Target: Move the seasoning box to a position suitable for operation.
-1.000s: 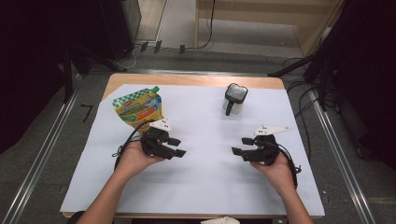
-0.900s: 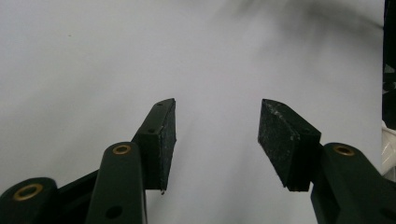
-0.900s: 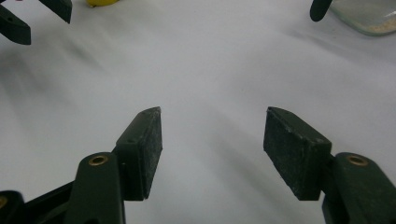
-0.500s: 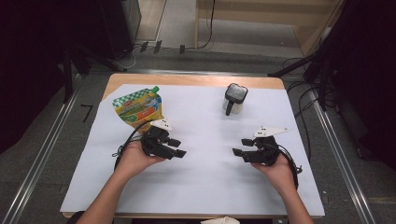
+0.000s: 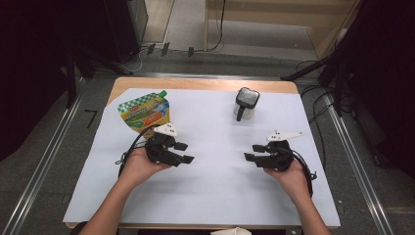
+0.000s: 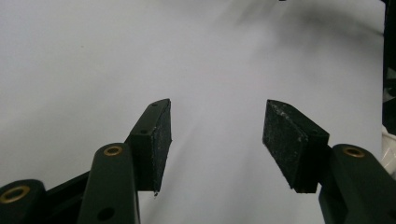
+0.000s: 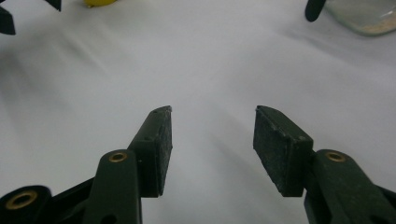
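White paper (image 5: 215, 196) covers our table; our hands lie low, left gripper (image 5: 183, 152) and right gripper (image 5: 250, 152) facing each other. Left jaws have just widened, right narrowed, both apart on nothing. Pouch (image 5: 145, 113) at eleven o'clock, jar (image 5: 246, 104) at one.

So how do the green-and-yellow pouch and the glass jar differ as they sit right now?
The pouch lies flat at the far left of the white sheet, just beyond the left gripper; the jar stands upright at the far right. The pouch is soft, opaque and colourfully printed; the jar is clear and rigid, with a black handle. Both rest untouched.
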`<action>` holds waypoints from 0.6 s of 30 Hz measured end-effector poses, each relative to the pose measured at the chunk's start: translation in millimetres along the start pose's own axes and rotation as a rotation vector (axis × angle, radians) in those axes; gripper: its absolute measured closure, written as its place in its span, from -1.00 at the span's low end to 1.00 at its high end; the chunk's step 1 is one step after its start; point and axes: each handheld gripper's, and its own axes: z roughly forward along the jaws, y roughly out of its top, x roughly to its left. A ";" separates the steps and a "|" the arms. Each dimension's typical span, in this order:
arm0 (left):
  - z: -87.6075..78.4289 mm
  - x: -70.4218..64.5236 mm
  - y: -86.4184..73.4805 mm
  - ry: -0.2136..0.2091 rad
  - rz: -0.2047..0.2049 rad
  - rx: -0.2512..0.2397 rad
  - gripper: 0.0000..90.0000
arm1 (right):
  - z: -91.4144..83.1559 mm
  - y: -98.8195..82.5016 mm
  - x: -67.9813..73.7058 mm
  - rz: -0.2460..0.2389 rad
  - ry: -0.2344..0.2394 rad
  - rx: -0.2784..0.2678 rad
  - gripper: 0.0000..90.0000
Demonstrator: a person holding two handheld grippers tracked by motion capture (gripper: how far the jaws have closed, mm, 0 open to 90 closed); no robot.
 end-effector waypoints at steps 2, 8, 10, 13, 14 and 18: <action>-0.1 -0.3 0.3 -0.005 0.004 -0.004 -0.06 | -1.5 3.0 -3.5 -0.009 -0.022 -0.015 0.03; 5.4 -4.8 -0.1 -0.006 0.025 0.020 -0.06 | -11.5 18.2 -15.7 -0.013 -0.072 -0.050 -0.01; 6.6 -5.7 -0.1 -0.010 0.029 0.026 -0.06 | -14.0 25.5 -22.5 -0.013 -0.089 -0.060 -0.04; 7.2 -7.2 0.3 -0.009 0.039 0.029 -0.06 | -14.0 35.6 -31.8 -0.028 -0.100 -0.061 -0.05; 7.0 -7.4 0.3 -0.008 0.043 0.027 -0.06 | -12.6 42.9 -39.0 -0.033 -0.108 -0.052 -0.07; 6.2 -7.3 0.1 -0.013 0.044 0.017 -0.06 | -9.2 53.9 -50.0 -0.051 -0.116 -0.055 -0.09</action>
